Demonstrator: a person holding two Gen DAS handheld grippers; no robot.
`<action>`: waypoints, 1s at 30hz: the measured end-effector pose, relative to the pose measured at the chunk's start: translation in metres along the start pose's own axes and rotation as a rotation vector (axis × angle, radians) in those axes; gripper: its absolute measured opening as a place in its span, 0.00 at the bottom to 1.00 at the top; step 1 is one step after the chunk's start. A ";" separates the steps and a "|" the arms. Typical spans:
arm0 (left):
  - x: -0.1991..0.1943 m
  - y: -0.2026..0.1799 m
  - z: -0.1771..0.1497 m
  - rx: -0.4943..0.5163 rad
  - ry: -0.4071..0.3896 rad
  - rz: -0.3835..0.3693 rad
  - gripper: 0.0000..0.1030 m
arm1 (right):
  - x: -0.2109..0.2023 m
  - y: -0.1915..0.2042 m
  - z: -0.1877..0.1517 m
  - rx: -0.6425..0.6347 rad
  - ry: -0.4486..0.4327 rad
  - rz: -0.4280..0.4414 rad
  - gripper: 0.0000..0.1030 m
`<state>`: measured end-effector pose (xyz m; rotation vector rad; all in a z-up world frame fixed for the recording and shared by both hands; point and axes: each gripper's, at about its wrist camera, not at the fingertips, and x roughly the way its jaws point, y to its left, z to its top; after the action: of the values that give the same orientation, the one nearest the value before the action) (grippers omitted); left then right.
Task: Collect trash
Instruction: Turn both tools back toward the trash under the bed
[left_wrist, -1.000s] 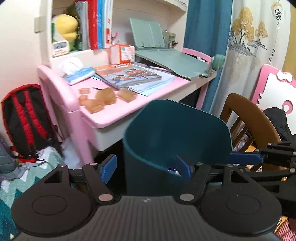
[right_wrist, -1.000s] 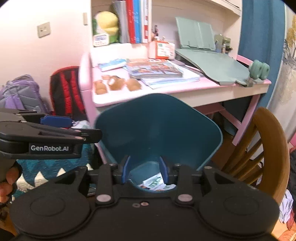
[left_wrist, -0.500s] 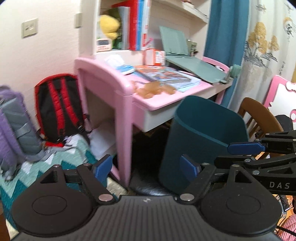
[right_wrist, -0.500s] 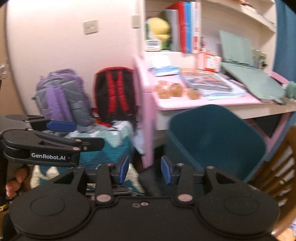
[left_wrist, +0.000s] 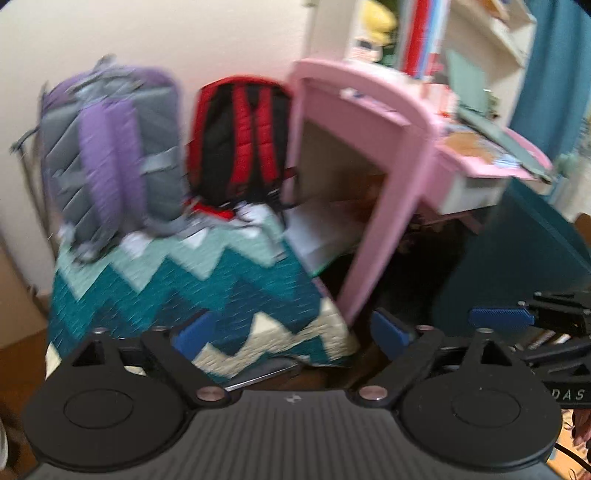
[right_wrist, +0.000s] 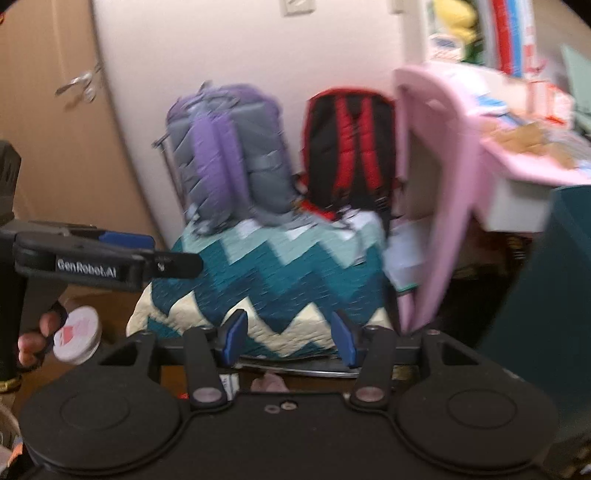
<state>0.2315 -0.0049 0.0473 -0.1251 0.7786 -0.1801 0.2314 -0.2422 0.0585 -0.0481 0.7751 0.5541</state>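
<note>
The teal trash bin (left_wrist: 517, 266) stands on the floor at the right, beside the pink desk (left_wrist: 399, 155); its edge also shows in the right wrist view (right_wrist: 554, 288). My left gripper (left_wrist: 291, 332) is open and empty, low over a zigzag quilt (left_wrist: 207, 280). My right gripper (right_wrist: 290, 338) is open and empty, also facing the quilt (right_wrist: 280, 277). Small scraps (right_wrist: 269, 382), one pinkish, lie on the floor just behind its fingers. Brown pieces (right_wrist: 532, 138) lie on the desk top. Both views are blurred.
A purple-grey backpack (left_wrist: 110, 155) and a red-black backpack (left_wrist: 240, 136) lean on the wall behind the quilt. A white round lid (right_wrist: 75, 330) lies on the floor at the left. A wooden door (right_wrist: 48, 110) is at the far left.
Both grippers swung left and down, away from the teal bin and desk, toward the quilt and backpacks. The right gripper's jaws stand wider apart than before.
</note>
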 end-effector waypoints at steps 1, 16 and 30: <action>0.004 0.009 -0.004 -0.010 0.002 0.012 0.97 | 0.013 0.004 -0.004 0.000 0.006 0.019 0.49; 0.113 0.181 -0.119 -0.179 0.221 0.230 0.98 | 0.218 0.020 -0.070 0.067 0.244 0.009 0.50; 0.245 0.258 -0.212 -0.068 0.507 0.255 0.97 | 0.401 0.021 -0.142 0.161 0.448 0.010 0.49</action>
<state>0.2823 0.1874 -0.3157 -0.0422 1.2972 0.0618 0.3607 -0.0750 -0.3111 -0.0195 1.2553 0.4937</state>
